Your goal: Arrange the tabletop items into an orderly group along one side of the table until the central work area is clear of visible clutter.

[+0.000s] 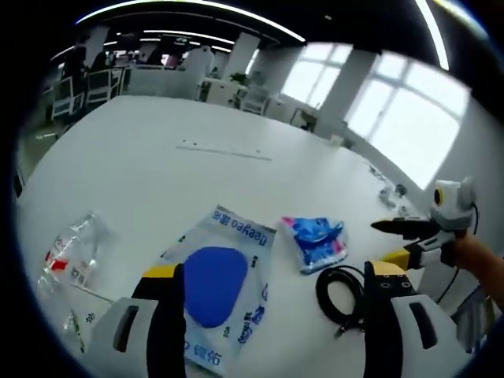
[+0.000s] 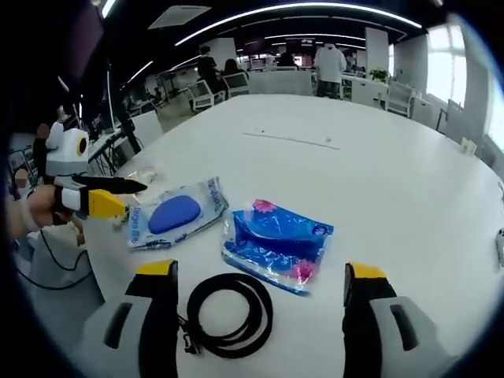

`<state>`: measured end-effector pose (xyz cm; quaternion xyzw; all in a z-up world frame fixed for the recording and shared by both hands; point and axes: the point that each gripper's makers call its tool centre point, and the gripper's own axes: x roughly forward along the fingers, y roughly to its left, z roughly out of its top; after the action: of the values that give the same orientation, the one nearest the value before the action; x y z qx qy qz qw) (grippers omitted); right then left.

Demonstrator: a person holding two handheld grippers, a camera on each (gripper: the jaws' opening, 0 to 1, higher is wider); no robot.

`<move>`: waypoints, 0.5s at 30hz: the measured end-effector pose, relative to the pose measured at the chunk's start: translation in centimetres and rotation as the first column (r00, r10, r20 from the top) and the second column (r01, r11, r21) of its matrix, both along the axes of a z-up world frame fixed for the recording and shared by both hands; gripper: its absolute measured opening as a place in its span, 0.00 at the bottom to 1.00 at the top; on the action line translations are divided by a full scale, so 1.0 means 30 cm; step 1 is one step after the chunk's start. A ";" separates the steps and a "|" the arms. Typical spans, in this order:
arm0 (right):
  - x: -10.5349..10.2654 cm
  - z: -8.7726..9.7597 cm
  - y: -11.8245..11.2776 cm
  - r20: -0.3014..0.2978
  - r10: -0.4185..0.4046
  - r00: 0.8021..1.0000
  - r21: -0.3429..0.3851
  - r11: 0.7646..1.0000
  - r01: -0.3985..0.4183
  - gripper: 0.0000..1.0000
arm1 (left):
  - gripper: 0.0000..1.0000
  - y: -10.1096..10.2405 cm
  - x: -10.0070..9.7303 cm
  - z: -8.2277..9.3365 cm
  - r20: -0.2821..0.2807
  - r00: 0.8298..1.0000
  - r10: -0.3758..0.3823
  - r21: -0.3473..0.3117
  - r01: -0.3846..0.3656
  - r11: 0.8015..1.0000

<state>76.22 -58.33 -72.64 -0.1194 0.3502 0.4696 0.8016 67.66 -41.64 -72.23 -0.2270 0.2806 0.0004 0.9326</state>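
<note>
On the white table [image 1: 197, 134] lies a clear pouch with a blue oval [image 1: 216, 283], partly between my left gripper's [image 1: 272, 272] open jaws. Right of it are a blue and pink packet [image 1: 315, 240] and a coiled black cable [image 1: 342, 295]. A crumpled clear bag with a red label [image 1: 71, 252] sits at the left. In the right gripper view the cable coil [image 2: 228, 315] lies between my open right gripper's [image 2: 260, 272] jaws, with the blue packet [image 2: 276, 240] just beyond and the pouch [image 2: 175, 213] to the left. A hand holds the left gripper [image 2: 135, 197] above the pouch's edge.
The table [image 2: 378, 165] stretches far ahead, with a thin seam [image 2: 291, 139] across its middle. Small objects [image 1: 390, 193] lie near its right edge. Chairs and people [image 2: 329, 63] stand beyond the far end. Windows line one side.
</note>
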 end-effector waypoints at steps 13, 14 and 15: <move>0.039 0.018 0.105 0.003 0.097 0.995 0.012 0.995 -0.097 0.73 | 0.90 0.062 -0.058 -0.035 -0.022 0.997 0.076 -0.032 -0.076 0.997; 0.042 0.018 0.118 0.005 0.111 0.994 0.014 0.994 -0.111 0.73 | 0.90 0.064 -0.063 -0.033 -0.021 0.996 0.083 -0.036 -0.084 0.996; 0.044 0.015 0.127 0.006 0.120 0.993 0.008 0.993 -0.120 0.72 | 0.90 0.063 -0.070 -0.031 -0.020 0.995 0.093 -0.037 -0.094 0.995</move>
<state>77.55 -54.53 -72.19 -0.1381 0.3380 0.5181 0.7735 65.58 -39.76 -73.17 -0.2577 0.2780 0.0408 0.9244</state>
